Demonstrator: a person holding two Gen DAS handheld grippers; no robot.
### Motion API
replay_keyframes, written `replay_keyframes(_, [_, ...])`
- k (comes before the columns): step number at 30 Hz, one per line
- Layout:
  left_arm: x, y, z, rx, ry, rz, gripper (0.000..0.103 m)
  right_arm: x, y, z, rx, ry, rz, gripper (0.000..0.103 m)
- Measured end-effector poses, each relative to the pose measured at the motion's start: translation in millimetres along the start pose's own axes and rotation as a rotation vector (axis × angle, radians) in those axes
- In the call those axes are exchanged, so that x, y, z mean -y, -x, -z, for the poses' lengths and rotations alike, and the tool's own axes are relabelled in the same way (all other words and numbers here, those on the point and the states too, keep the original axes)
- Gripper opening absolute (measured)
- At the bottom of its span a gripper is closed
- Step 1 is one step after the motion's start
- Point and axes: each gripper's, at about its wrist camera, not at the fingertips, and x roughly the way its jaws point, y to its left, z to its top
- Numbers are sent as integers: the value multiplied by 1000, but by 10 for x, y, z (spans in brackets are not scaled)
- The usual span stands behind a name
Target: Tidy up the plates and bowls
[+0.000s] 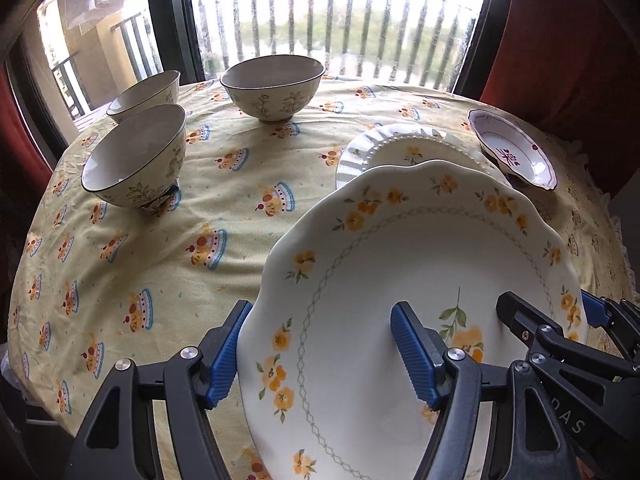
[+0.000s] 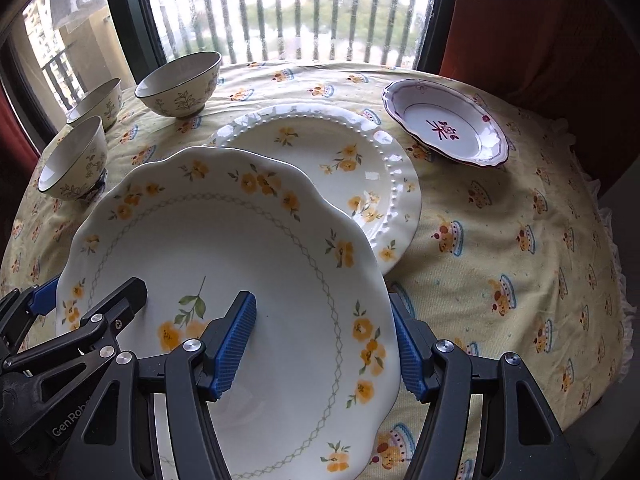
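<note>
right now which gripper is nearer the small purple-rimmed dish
Right. The right gripper clamps the big floral plate's rim on the side facing the purple-rimmed dish; the left gripper clamps the opposite rim, farther away.

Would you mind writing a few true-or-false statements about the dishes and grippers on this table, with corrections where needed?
1. Both grippers grip the same scalloped plate. True: the left gripper has its left rim, the right gripper its right rim.
2. Four bowls stand on the tablecloth. False: there are three bowls.
3. The bowls are stacked. False: each stands on its own.
4. The beaded plate lies partly behind the scalloped plate. True.
5. The small purple-trimmed dish holds food. False: it is empty.
</note>
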Motion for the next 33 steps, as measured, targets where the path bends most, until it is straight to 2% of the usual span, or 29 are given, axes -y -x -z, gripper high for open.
replay_keyframes(16, [977, -39, 8, -26, -123, 70, 71, 1016, 69, 173, -2, -125, 54, 68])
replay_keyframes(24, [1337, -170, 39, -67, -167, 91, 71, 1355, -12, 278, -39, -173, 76, 68])
replay_keyframes(33, [1706, -348, 40, -106, -235, 116, 72, 1799, -190, 327, -99, -283, 97, 68])
